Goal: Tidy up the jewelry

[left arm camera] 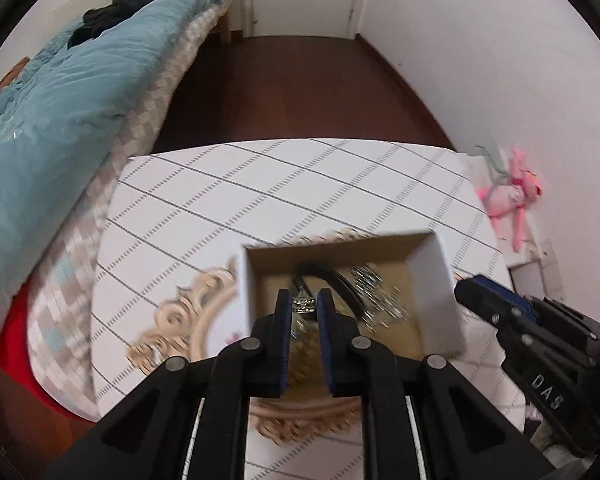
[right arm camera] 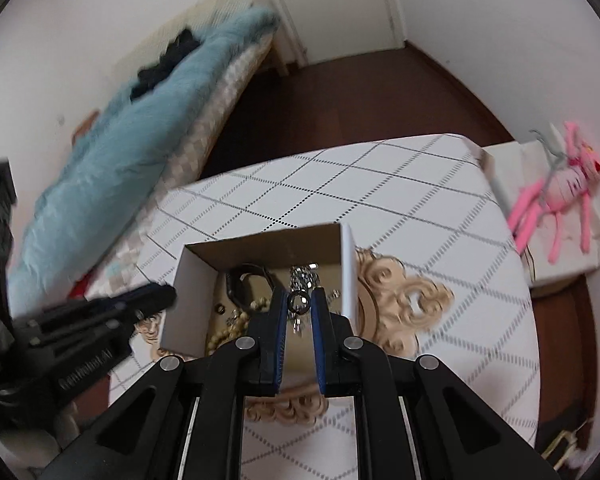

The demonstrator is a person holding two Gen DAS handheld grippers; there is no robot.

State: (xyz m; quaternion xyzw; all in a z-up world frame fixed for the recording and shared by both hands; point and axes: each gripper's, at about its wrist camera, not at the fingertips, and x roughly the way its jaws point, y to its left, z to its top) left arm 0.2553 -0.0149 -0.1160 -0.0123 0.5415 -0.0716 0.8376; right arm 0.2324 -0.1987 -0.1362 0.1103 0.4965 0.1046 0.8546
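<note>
Jewelry is held at both tools above the open cardboard box [left arm camera: 436, 276], which sits on an ornate tray [left arm camera: 180, 312] on the checked table [left arm camera: 300, 184]: the left gripper [left arm camera: 304, 304] is clamped on a silver ring [left arm camera: 303, 305], and the right gripper [right arm camera: 299, 304] is pinched on a dark ring [right arm camera: 298, 303]. Inside the box, left to right, lie a black bangle [right arm camera: 244, 280], beads [right arm camera: 236, 324] and a silver chain [right arm camera: 304, 274]. Judged best practice: lower each ring well inside the walls before parting the fingers, releasing one at a time to avoid snagging the chain.
</note>
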